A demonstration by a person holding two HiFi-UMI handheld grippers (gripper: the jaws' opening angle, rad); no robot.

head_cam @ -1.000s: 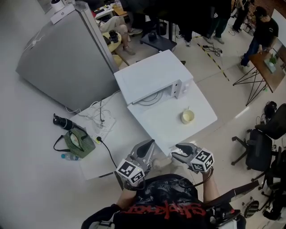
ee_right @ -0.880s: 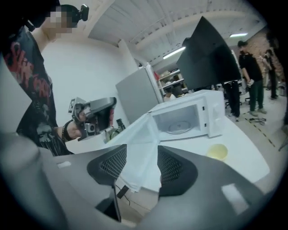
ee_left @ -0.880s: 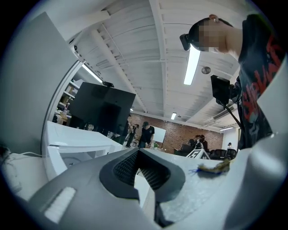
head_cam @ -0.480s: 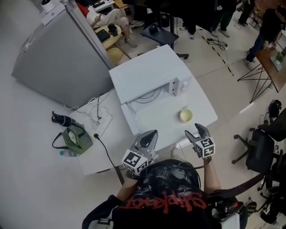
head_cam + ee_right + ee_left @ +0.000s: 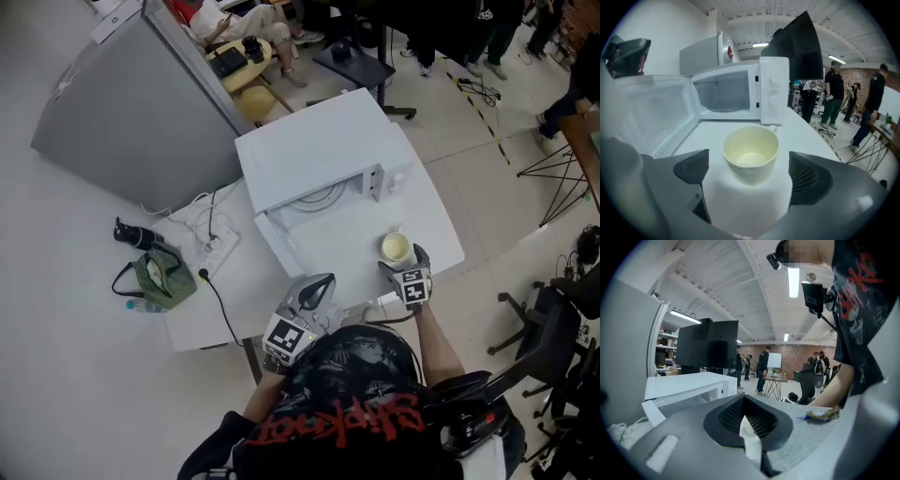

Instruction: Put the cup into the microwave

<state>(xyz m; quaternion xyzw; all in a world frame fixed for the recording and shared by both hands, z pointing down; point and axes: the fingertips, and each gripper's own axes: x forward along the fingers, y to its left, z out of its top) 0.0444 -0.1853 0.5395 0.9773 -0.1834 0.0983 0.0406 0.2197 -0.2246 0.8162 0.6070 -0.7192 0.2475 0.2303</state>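
Observation:
A pale yellow cup (image 5: 395, 247) (image 5: 750, 152) stands upright on the white table (image 5: 441, 234), in front of the white microwave (image 5: 314, 155) (image 5: 773, 89). The microwave's door (image 5: 656, 112) is swung open and its cavity (image 5: 723, 96) is empty. My right gripper (image 5: 401, 272) (image 5: 750, 174) is at the cup with its jaws opening wide. The cup stands between the tips, and the pads are clear of it. My left gripper (image 5: 314, 292) (image 5: 747, 420) hovers at the table's near edge, left of the cup, shut on nothing.
On the lower table to the left lie a green bag (image 5: 164, 289), a black flask (image 5: 131, 234), a small water bottle (image 5: 141, 303) and a power strip with cables (image 5: 214, 246). A grey partition (image 5: 131, 112) stands behind. Office chairs (image 5: 553, 319) stand at the right, people at the back.
My right gripper came forward and down to the cup and its jaws spread wide. My left gripper shifted a little toward the table's edge.

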